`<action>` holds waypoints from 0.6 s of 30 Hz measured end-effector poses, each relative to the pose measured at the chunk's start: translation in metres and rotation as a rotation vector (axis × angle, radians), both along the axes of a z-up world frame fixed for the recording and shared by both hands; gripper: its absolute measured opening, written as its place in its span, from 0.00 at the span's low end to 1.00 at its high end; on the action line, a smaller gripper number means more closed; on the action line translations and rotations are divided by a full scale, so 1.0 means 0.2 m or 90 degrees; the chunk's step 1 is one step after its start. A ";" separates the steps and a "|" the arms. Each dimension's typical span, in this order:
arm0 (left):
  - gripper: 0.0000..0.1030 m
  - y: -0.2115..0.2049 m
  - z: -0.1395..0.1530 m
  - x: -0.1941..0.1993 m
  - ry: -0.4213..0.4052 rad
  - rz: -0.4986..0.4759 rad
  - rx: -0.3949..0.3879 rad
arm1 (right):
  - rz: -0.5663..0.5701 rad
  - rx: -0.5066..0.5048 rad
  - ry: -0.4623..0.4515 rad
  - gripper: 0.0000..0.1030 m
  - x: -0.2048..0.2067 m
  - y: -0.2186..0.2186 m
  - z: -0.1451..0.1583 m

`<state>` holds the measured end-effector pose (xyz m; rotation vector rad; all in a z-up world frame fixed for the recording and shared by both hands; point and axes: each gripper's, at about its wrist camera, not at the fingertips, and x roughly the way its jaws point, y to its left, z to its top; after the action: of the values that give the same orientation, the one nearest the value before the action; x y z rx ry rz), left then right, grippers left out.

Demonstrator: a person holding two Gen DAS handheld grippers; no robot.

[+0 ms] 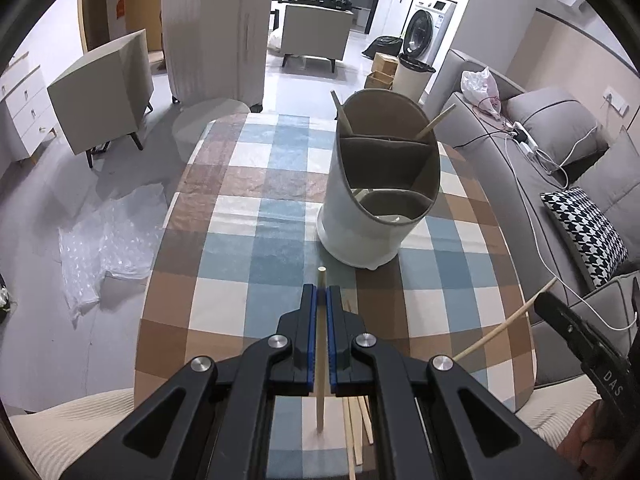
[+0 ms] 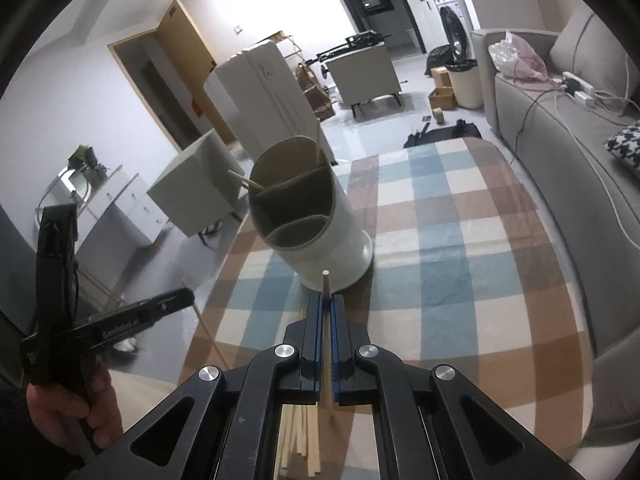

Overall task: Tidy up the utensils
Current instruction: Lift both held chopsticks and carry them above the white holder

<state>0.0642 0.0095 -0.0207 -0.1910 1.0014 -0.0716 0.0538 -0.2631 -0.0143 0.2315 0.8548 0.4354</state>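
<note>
A white round utensil holder (image 1: 360,216) with three compartments stands on the checked tablecloth (image 1: 256,240). Two chopsticks (image 1: 434,122) lean in its far compartment. My left gripper (image 1: 321,290) is shut on one wooden chopstick (image 1: 321,276), which points toward the holder from a short way in front of it. Several loose chopsticks (image 1: 356,432) lie on the table beneath it. My right gripper (image 2: 326,298) is shut on another chopstick (image 2: 326,280), just short of the holder (image 2: 344,240). Below it lie the loose chopsticks (image 2: 300,440). Each gripper shows at the edge of the other's view, stick in its jaws.
A grey sofa (image 1: 520,168) with a houndstooth cushion (image 1: 588,232) and cables runs along the table's right side. Grey cabinets (image 1: 104,88), a white panel (image 1: 216,36) and bubble wrap (image 1: 104,240) stand on the floor to the left. A hand (image 2: 72,404) holds the left gripper.
</note>
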 end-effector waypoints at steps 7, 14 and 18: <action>0.00 0.03 0.09 0.01 -0.019 -0.018 -0.015 | 0.007 0.001 -0.029 0.03 -0.04 0.04 0.09; 0.00 0.06 0.28 0.07 -0.063 -0.029 -0.055 | 0.012 0.007 -0.077 0.03 0.02 0.07 0.26; 0.00 0.07 0.45 0.13 -0.100 -0.035 -0.087 | 0.021 -0.003 -0.108 0.03 0.11 0.09 0.42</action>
<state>0.0911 0.0241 0.0684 -0.2789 0.8462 -0.2028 0.0757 -0.2455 0.0687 0.1735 0.6941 0.4764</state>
